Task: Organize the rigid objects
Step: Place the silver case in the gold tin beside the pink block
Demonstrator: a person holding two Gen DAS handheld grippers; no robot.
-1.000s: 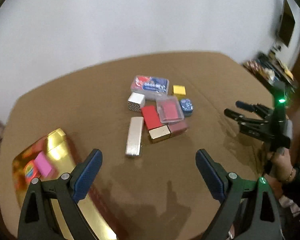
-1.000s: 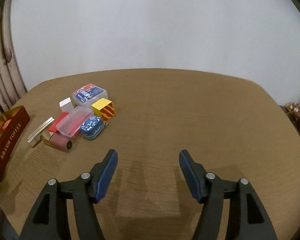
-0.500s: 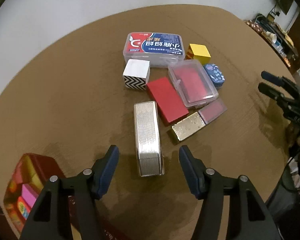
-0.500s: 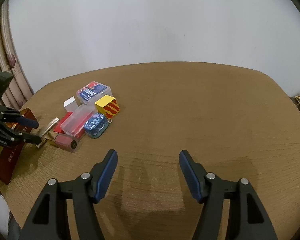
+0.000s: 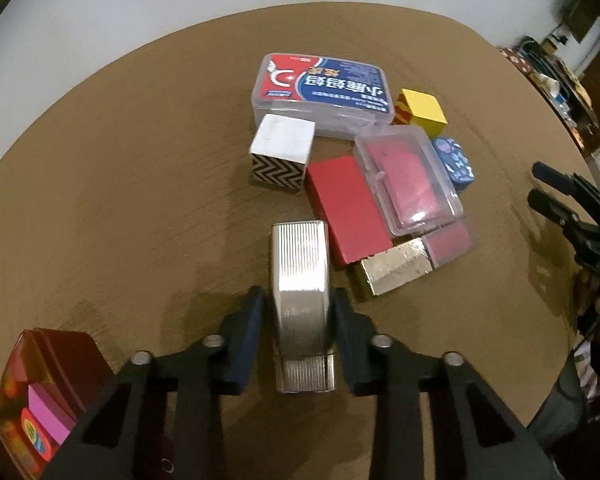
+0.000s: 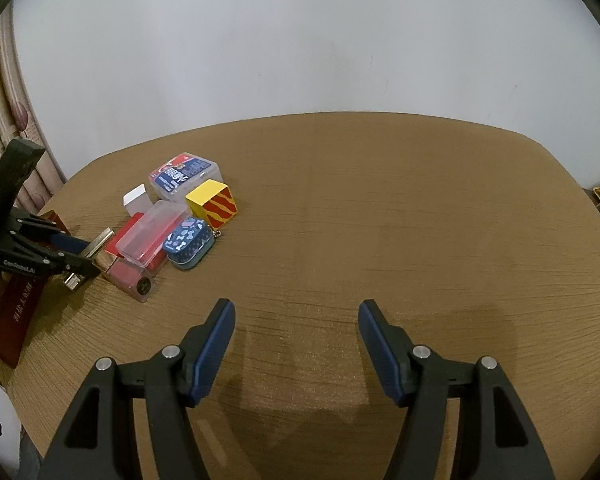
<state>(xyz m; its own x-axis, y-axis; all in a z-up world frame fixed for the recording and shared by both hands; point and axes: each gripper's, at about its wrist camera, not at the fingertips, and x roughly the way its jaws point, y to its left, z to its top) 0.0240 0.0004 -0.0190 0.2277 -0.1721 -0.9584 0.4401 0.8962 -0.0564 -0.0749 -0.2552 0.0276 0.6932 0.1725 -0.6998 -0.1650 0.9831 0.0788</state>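
A silver ribbed box (image 5: 300, 276) lies on the brown table, its near end between the blue pads of my left gripper (image 5: 298, 300), which is shut on it. The right wrist view shows that gripper (image 6: 76, 256) at the far left, clamped on the silver box (image 6: 100, 240). Beside it sit a red flat box (image 5: 348, 208), a gold block (image 5: 396, 266), a clear case with a pink insert (image 5: 408, 180), a zigzag cube (image 5: 282, 152), a labelled clear box (image 5: 320, 88), a yellow cube (image 5: 422, 110) and a blue tin (image 5: 454, 160). My right gripper (image 6: 296, 312) hangs open over bare table.
A dark red tin (image 5: 60, 344) with a pink item inside stands at the table's near left corner, seen also as the tin (image 6: 16, 312) in the right wrist view. A curtain hangs left, a white wall behind. A person's hand holds the right gripper (image 5: 548, 188).
My left gripper came down and forward over the silver box and its jaws went from wide open to shut on it. The right gripper stayed in place, open.
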